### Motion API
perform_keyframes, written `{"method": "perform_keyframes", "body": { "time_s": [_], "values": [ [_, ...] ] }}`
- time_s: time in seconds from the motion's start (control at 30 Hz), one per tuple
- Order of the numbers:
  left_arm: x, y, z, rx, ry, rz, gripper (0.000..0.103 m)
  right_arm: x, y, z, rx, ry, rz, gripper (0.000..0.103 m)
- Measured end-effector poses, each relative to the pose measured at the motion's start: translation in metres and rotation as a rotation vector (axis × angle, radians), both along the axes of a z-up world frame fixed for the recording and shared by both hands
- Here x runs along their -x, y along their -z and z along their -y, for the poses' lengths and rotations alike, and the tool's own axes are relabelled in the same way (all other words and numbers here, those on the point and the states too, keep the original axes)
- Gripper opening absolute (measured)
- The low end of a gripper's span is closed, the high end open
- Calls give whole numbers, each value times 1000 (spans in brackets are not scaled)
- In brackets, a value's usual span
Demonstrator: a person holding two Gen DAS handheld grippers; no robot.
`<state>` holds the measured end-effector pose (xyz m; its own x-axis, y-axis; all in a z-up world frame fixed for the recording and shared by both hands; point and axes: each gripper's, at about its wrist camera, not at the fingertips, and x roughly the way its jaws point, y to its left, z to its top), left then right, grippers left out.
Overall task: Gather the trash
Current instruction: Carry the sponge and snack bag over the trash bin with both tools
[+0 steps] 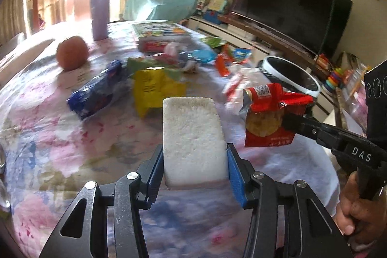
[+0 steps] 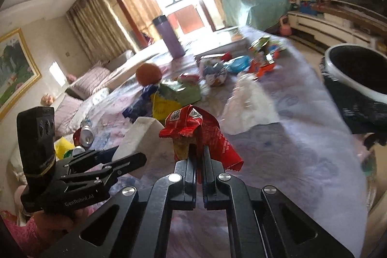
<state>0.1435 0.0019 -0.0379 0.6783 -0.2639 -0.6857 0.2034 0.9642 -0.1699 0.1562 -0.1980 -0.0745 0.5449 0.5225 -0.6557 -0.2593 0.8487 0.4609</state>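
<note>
My left gripper [image 1: 193, 156] is shut on a white sponge block [image 1: 192, 137] and holds it over the floral tablecloth [image 1: 72, 137]. The sponge also shows in the right wrist view [image 2: 142, 134]. My right gripper [image 2: 199, 156] is shut on a red snack wrapper [image 2: 193, 125], held above the table; it shows in the left wrist view [image 1: 268, 117] to the right of the sponge. More wrappers lie ahead: a blue packet [image 1: 99, 91], a yellow one [image 1: 154, 88], a green one [image 2: 183, 91], a white bag [image 2: 249, 103]. A black trash bin with a white rim [image 2: 358, 88] stands at the table's right edge.
An orange fruit [image 1: 72, 56], a purple bottle [image 1: 99, 13] and a picture book [image 1: 162, 33] stand on the far part of the table. Cans [image 2: 85, 134] sit at the left. A television [image 1: 290, 4] and toys are beyond on the right.
</note>
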Motion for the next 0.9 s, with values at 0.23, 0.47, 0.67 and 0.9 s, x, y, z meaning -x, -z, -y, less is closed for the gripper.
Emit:
{"method": "perform_keyframes", "body": {
  "time_s": [0.23,0.47,0.67,0.9],
  "values": [
    [-4,-11,34,3,97,17,48,11,-11,40,8,90,20,3],
    [-16,-15,63,6,162,22,48,13,-20,77,17,183,40,3],
    [-34,-17,88,9,208,25,48,9,-20,102,21,244,40,3],
    [-58,-16,116,6,250,25,48,5,-18,129,21,296,41,3]
  ]
}}
